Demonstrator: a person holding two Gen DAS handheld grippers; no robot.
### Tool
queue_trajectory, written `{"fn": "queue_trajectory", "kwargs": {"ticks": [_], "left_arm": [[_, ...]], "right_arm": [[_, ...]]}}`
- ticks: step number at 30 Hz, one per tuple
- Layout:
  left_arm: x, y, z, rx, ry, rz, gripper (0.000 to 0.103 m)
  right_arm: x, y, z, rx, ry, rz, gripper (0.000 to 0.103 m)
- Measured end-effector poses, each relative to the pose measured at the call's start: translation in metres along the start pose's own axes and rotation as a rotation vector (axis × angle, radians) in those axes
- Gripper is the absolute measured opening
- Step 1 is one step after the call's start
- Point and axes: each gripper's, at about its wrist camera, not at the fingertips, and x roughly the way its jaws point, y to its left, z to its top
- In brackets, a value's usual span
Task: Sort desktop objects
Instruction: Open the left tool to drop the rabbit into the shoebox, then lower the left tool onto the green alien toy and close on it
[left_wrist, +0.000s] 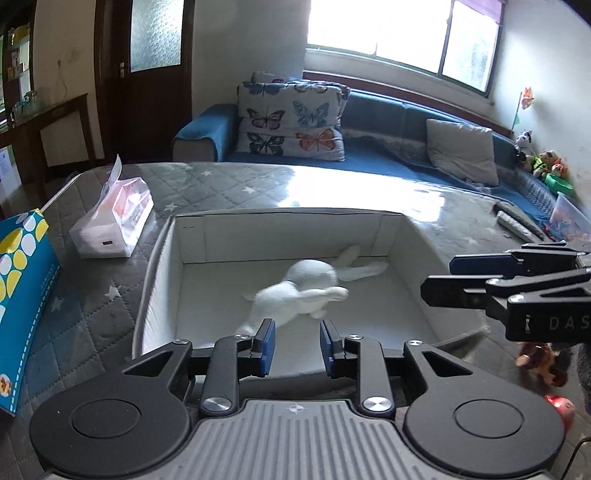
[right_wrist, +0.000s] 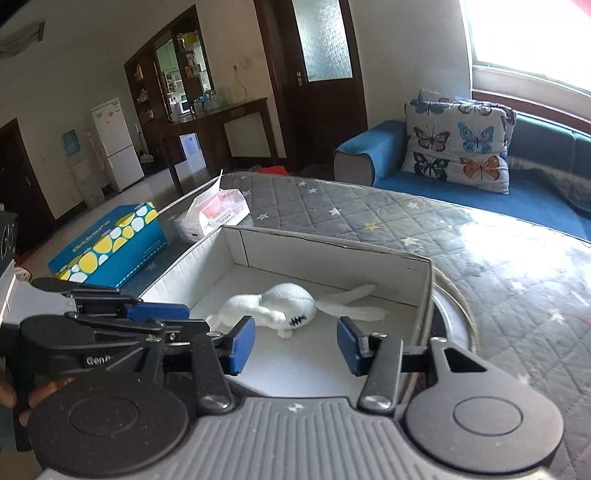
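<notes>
A white plush rabbit (left_wrist: 310, 288) lies on the floor of an open white cardboard box (left_wrist: 280, 216) on the grey quilted table. In the right wrist view the rabbit (right_wrist: 280, 306) rests on its side, its long ears pointing right, inside the box (right_wrist: 332, 264). My left gripper (left_wrist: 297, 347) hovers over the box's near edge, open, with nothing between its blue pads. My right gripper (right_wrist: 295, 345) is also open and empty, just short of the rabbit. Each gripper shows side-on in the other's view: the right gripper (left_wrist: 443, 278) and the left gripper (right_wrist: 173, 319).
A blue tissue box with yellow and white dots (left_wrist: 22, 295) (right_wrist: 110, 243) and a white tissue pack (left_wrist: 114, 225) (right_wrist: 214, 214) stand left of the box. Remotes (left_wrist: 517, 221) and small toys (left_wrist: 543, 363) lie at the right. A blue sofa stands behind the table.
</notes>
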Motion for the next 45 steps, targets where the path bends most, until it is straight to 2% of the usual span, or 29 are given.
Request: {"fn": "queue_trajectory", "kwargs": {"ticks": [6,17,28,45], "left_arm": [[-0.017,-0.026,-0.017,0.021,-0.003,-0.032,0.029],[-0.025,-0.059,-0.052,0.007,0.034,-0.121,0.029],[-0.022,-0.068,-0.071,-0.026,0.074,-0.167,0.029],[-0.014,-0.074,-0.075,-0.048,0.102,-0.218,0.029]], "right_arm": [[-0.036,-0.002,-0.027,-0.027,-0.015,-0.004,0.059],[-0.078,0.004,-0.092,-0.048,-0.001,-0.013,0.062],[-0.071,0.028,-0.124,-0.121,0.005,-0.007,0.062],[-0.037,0.040,-0.130,-0.157,0.038,-0.044,0.062]]}}
